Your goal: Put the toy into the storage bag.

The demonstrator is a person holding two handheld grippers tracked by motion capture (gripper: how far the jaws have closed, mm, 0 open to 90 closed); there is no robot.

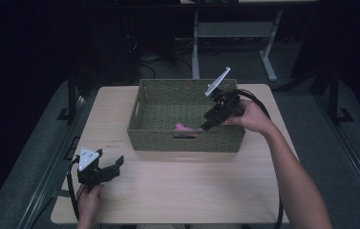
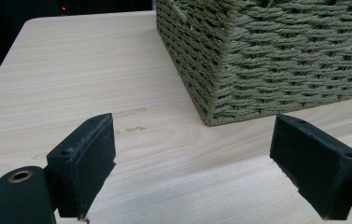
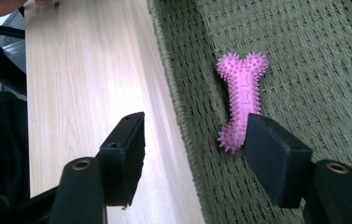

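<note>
1. Pale wooden table [image 1: 177, 186] in a dark room carries a green woven basket [image 1: 144, 129].
2. Inside the basket, by its near wall, lies a pink spiky bone toy [image 3: 242, 100].
3. It looks light and rubbery; the narrow waist seems the best hold.
4. Right gripper [image 3: 194, 140] hangs spread wide above the toy, the basket wall close beside.
5. Left gripper [image 2: 192, 161], spread wide and empty, rests near the basket's corner.

A dim lab or office: pale wooden table [image 1: 177, 191], grey desk frame [image 1: 230, 28] behind, floor cables [image 1: 144, 59].
</note>
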